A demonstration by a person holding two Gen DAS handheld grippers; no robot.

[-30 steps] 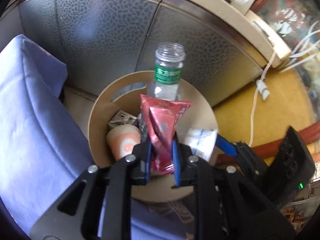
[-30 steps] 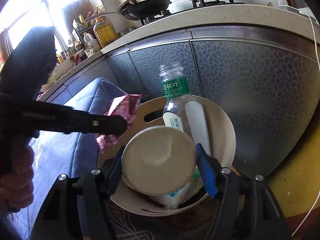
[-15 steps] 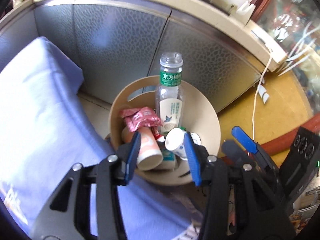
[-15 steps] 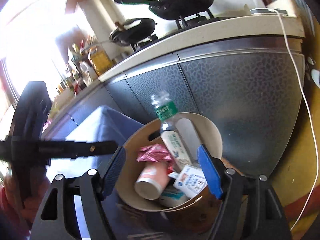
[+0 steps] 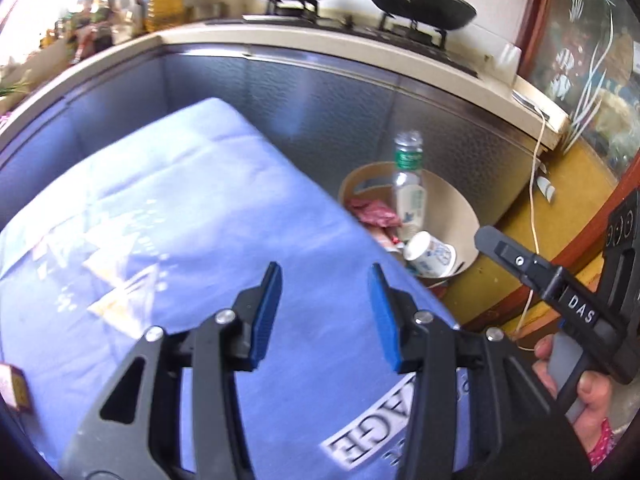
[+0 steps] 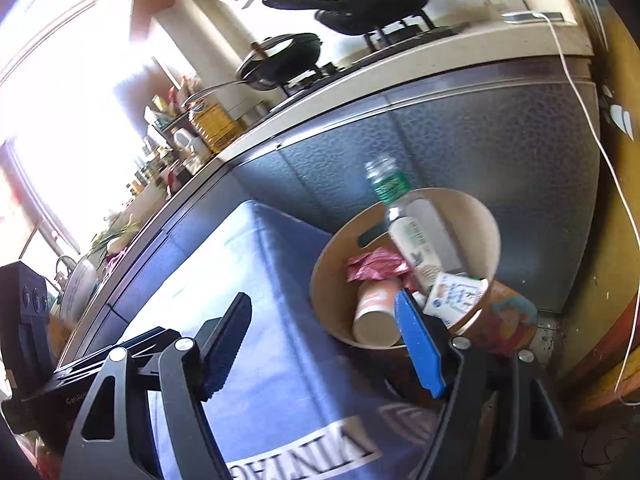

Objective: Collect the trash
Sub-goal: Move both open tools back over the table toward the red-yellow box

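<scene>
Both sets of jaws stand parted and empty over a blue cloth-covered table (image 5: 168, 208) in a home kitchen. Those of the left gripper (image 5: 324, 312) have just been opening, with nothing between the blue pads; the right gripper (image 6: 324, 344) gapes wider, equally bare.

Ahead of and to the right of the left jaws sits the tan waste bin (image 5: 468, 216), tucked against the grey cabinet front, within easy reach of the table edge. It already holds a clear plastic bottle (image 5: 409, 196) standing neck-up, a crumpled red wrapper (image 5: 372, 212), a white printed cup (image 5: 430, 254) and, seen just beyond the right jaws, an orange-and-white paper cup (image 6: 374, 316) lying on its side.

Judging by the empty grippers, this load is delivered. One small brown box (image 5: 14, 384) lies at the table's near left edge, well apart from the jaws.
</scene>
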